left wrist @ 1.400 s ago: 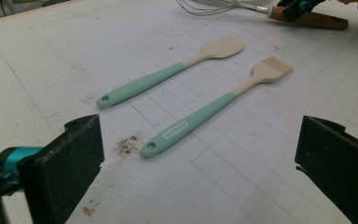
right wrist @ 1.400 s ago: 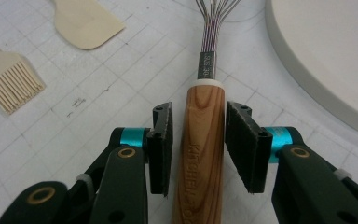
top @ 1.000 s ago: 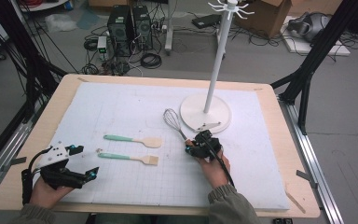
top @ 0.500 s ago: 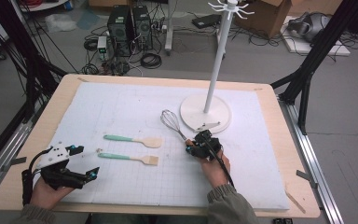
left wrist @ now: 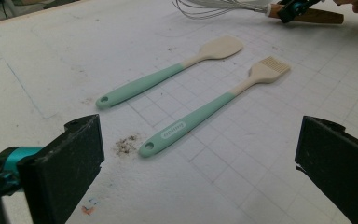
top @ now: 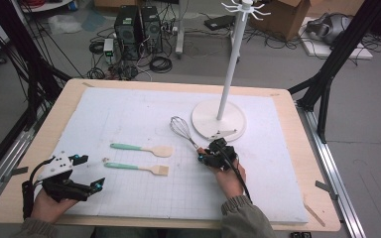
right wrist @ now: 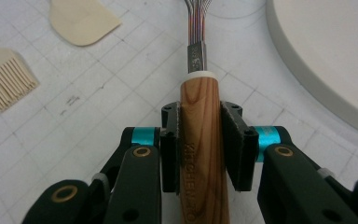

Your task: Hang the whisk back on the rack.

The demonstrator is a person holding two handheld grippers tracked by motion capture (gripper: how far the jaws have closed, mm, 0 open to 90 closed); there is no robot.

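Wooden whisk handle (right wrist: 201, 154) clamped between the two black pads of the right gripper (right wrist: 200, 149), jaws pressed against both sides after closing in on it over the last moment. Lettering burnt into the grain, running along the handle. Beyond the pads, a white collar, then a short metal ferrule, then the wire loops fanning out toward the top edge of the right gripper view. Whisk (top: 185, 131) lying flat on the white gridded mat (top: 129, 114), wires pointing toward the far left, handle end in the right gripper (top: 213, 157), just in front of the round white base of the stand (top: 218, 120).

Nearest on the other side, left gripper (top: 82, 186) resting at the near left edge of the mat, jaws wide apart, nothing between them. Seen past those jaws: a small brownish smudge (left wrist: 127, 144) on the mat, then two mint-handled utensils side by side. Pastry brush (left wrist: 214, 109) closer, beige bristles at the far end, hanging hole at the near end. Spatula (left wrist: 170, 72) just beyond, roughly parallel, beige blade toward the whisk. Both apart from either gripper.

Farther back, white pole of the stand rising upright from its base, short hooks ringing the top. Past the light wooden table (top: 297, 144), grey floor with cables and computer towers (top: 136, 29).
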